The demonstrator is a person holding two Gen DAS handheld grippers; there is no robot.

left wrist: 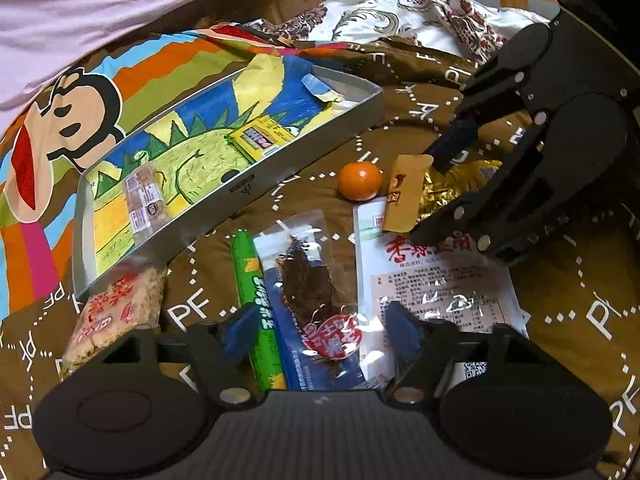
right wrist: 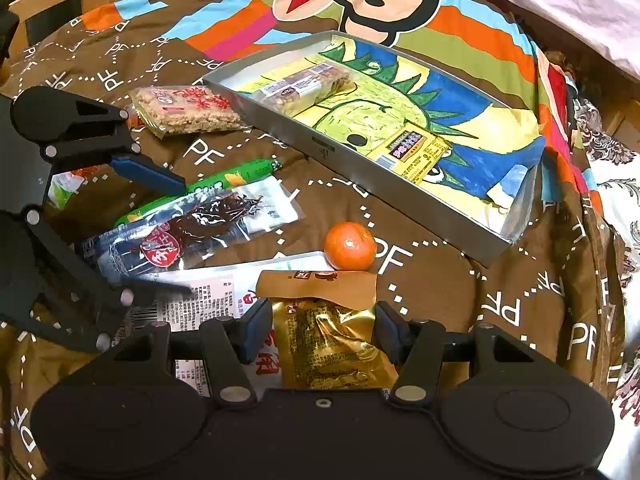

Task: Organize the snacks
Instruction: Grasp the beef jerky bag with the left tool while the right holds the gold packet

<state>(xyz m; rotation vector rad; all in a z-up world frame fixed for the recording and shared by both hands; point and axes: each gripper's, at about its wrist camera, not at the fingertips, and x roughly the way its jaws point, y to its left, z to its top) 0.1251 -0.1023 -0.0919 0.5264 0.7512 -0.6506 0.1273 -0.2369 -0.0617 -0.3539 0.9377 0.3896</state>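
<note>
Tray (right wrist: 400, 196) ahead holds two bars; right tool (right wrist: 324, 332) pinching gold packet (right wrist: 332, 344); left tool (left wrist: 320, 328) spread over jerky (left wrist: 312, 284); six snacks remain outside.

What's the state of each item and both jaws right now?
Gold packet: between the right gripper's jaws, which touch its sides.
Left gripper: jaws open, around the jerky pack.
Tray: lidless, holds two snack bars.
Orange: loose on the blanket, outside the tray.
Green sausage stick: on the blanket, sealed.
Rice cake: wrapped, beside the tray.
</note>
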